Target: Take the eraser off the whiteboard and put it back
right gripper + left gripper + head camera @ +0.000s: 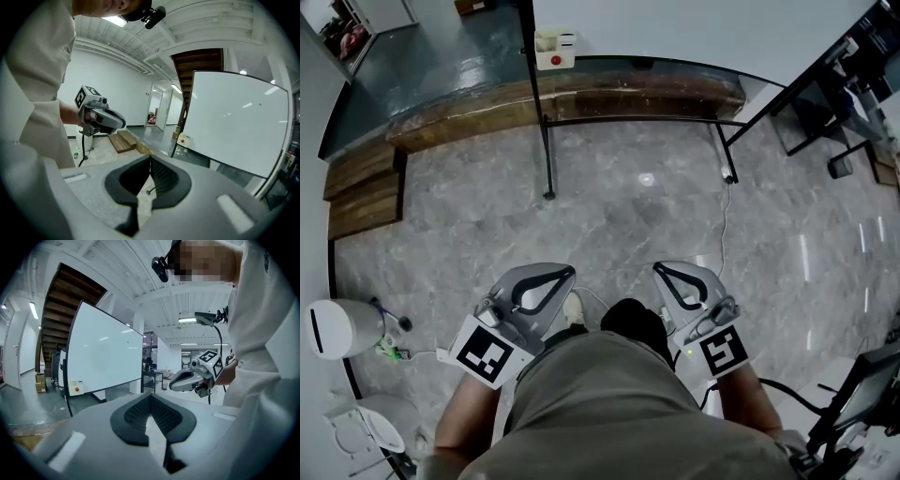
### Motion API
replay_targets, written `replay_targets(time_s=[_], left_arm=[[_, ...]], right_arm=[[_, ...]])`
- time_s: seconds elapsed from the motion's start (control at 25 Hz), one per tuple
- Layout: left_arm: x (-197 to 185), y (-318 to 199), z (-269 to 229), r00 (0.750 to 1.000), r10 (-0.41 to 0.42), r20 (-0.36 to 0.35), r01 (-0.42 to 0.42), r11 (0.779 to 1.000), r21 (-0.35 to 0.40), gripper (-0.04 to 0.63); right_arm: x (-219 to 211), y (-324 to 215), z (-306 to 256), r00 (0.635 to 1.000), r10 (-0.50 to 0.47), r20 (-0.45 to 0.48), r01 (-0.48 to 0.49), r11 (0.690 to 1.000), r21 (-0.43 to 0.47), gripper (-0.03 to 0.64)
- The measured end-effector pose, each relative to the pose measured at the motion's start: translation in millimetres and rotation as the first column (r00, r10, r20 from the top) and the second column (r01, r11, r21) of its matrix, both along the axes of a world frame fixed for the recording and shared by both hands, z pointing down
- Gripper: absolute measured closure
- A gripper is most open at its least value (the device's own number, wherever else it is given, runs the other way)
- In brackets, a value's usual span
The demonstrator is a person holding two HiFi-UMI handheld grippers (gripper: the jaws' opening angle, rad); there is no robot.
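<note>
The eraser [554,52] is a small white block with a red dot. It sits at the lower left corner of the whiteboard [694,28], which stands on a black frame ahead of me. It also shows in the left gripper view as the eraser [76,387] and in the right gripper view as the eraser [186,139]. My left gripper [569,273] and right gripper [658,270] are held side by side close to my body, well short of the board. Both are shut with nothing between their jaws.
The whiteboard's black stand pole [546,141] comes down to the grey stone floor. Wooden steps [366,187] lie at the left. A white round bin [337,328] and cables stand at my lower left. A cable [724,216] trails across the floor and desks [853,56] stand at the right.
</note>
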State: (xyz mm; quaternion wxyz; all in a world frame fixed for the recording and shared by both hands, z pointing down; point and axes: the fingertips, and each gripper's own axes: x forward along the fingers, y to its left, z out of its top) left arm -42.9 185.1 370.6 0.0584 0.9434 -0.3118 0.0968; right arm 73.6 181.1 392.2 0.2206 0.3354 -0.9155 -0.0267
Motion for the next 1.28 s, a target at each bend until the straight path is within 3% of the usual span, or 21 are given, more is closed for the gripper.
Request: replay_targets(time_s=[0.28,0.68,0.88,1.08,1.28], left_arm=[[12,-46,7,0.999,-0.032,0.012,0.032,0.999,-0.032,0.591],[84,-136,-8,0.991,-0.130,0.044,0.131,0.991,-0.025,0.591],[107,-164,-9,0.983,-0.177,0.047,0.179,0.984,-0.021,0.591],[99,-185,-2,0.977,-0.208,0.044,0.209,0.977,-0.031,0.591],[63,-211,0,0.972,-0.235,0.023,0.235,0.972,-0.023,0.591]], right_arm=[[15,-49,8,1.000,-0.028,0.001,0.028,0.999,-0.017,0.614],[86,-153,4,0.993,-0.107,0.052,0.108,0.994,-0.021,0.614],[102,-192,15,0.982,-0.184,0.045,0.184,0.983,-0.009,0.614],[88,-218,21,0.975,-0.215,0.063,0.216,0.976,-0.016,0.614],[51,-246,26,0.970,-0.240,0.043,0.241,0.970,-0.018,0.612]])
